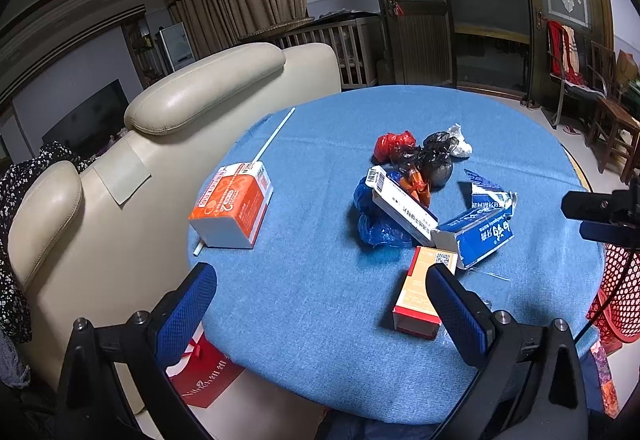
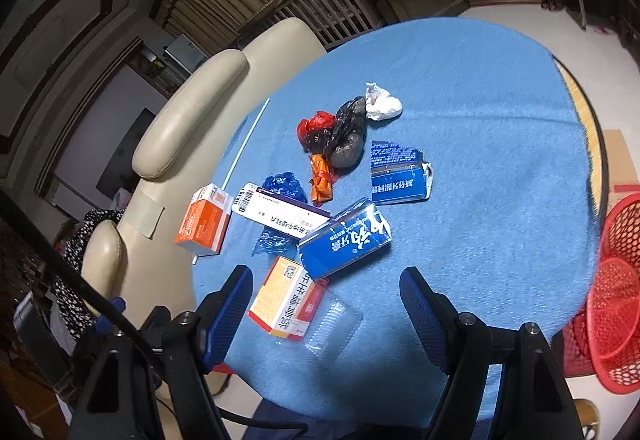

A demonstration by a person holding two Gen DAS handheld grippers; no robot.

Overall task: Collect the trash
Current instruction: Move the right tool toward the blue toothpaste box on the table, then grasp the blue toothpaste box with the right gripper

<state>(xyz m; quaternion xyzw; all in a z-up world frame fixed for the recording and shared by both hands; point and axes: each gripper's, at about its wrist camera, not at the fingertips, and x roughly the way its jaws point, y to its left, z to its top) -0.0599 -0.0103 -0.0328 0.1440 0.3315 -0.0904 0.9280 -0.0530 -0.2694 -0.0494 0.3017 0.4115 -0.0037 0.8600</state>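
Note:
Trash lies on a round table with a blue cloth. An orange and white carton is at the left. A yellow and red box lies nearest me. A blue toothpaste box, a torn blue box, a white box, crumpled red, black and blue bags and white paper form a pile. A clear plastic tray lies by the yellow box. My left gripper and right gripper are open and empty above the near edge.
A red mesh basket stands right of the table. A cream leather sofa is at the left. A white straw lies on the cloth. A red paper bag sits below the table's left edge.

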